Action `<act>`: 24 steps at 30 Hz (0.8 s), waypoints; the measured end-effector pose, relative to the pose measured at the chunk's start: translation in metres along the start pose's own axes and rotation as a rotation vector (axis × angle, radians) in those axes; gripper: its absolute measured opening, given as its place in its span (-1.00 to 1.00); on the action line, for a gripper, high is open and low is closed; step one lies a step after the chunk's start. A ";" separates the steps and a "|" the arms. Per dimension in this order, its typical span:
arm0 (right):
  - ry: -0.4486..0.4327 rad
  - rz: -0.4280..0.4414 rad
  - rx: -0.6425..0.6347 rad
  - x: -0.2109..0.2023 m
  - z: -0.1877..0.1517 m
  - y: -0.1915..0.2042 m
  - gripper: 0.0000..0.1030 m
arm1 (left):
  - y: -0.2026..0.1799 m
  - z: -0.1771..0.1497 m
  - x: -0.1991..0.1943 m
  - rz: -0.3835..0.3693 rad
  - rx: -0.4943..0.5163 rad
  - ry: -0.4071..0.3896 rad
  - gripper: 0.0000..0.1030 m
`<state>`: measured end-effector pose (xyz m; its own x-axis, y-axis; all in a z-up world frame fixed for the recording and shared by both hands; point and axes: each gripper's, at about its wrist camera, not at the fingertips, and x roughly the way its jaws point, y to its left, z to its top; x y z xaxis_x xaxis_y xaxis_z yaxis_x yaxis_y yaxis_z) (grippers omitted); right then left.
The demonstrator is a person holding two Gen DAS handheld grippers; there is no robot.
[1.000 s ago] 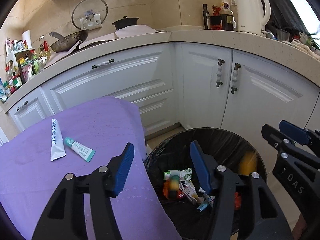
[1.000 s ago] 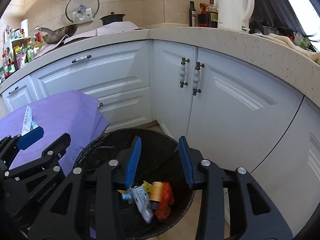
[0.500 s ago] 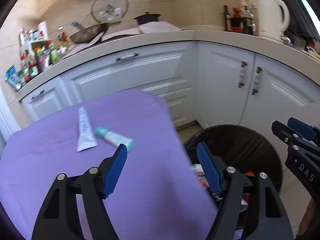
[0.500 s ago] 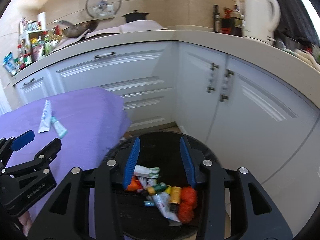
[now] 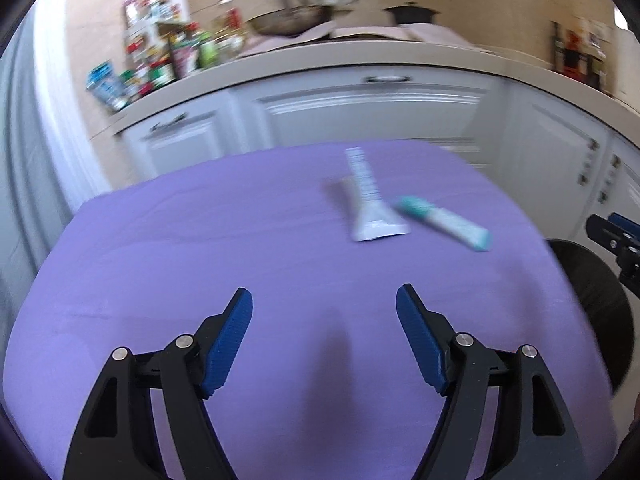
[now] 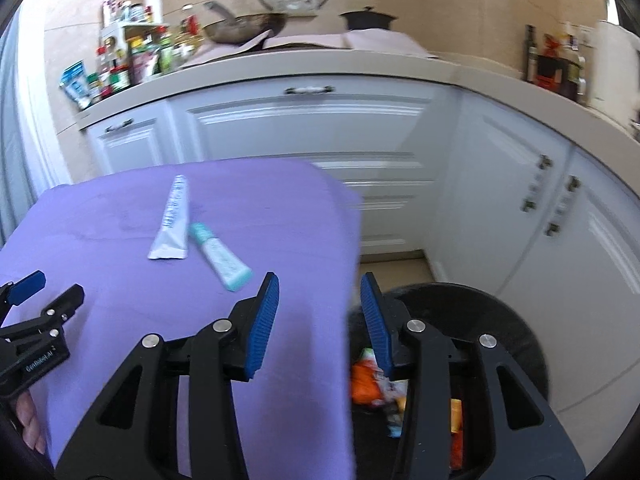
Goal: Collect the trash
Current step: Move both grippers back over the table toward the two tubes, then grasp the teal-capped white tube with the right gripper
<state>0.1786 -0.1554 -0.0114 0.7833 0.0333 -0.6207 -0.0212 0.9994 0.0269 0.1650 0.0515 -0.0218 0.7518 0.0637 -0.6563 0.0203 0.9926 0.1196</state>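
My left gripper [image 5: 324, 306] hangs over the purple tablecloth [image 5: 200, 260], jaws spread wide with nothing between them. Ahead, on the far right of the cloth, lie a white tube [image 5: 370, 204] and a teal-and-white tube [image 5: 444, 222], nearly touching. My right gripper [image 6: 318, 294], jaws parted and empty, straddles the cloth's right edge above the black bin [image 6: 508, 332] of trash.

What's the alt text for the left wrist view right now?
Open, empty left tool above a purple tablecloth, its blue pads wide apart. Ahead lie a white tube and a teal-capped tube, close together. Black trash bin and right tool at right edge; blurred white kitchen cabinets behind.
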 end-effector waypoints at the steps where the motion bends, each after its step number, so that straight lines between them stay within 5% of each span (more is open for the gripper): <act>1: 0.009 0.016 -0.004 0.005 0.002 0.007 -0.20 | 0.008 -0.001 0.001 0.013 -0.012 0.003 0.41; 12: 0.116 0.113 -0.065 0.062 0.021 0.063 -0.19 | 0.101 -0.011 0.016 0.165 -0.133 0.048 0.42; 21: 0.230 0.110 -0.102 0.096 0.025 0.073 -0.19 | 0.130 -0.014 0.024 0.164 -0.214 0.082 0.44; 24: 0.233 0.100 -0.117 0.097 0.025 0.073 -0.38 | 0.129 -0.013 0.024 0.158 -0.206 0.083 0.44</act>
<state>0.2679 -0.0791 -0.0502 0.6099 0.1197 -0.7834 -0.1735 0.9847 0.0154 0.1771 0.1823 -0.0323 0.6785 0.2192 -0.7012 -0.2339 0.9692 0.0768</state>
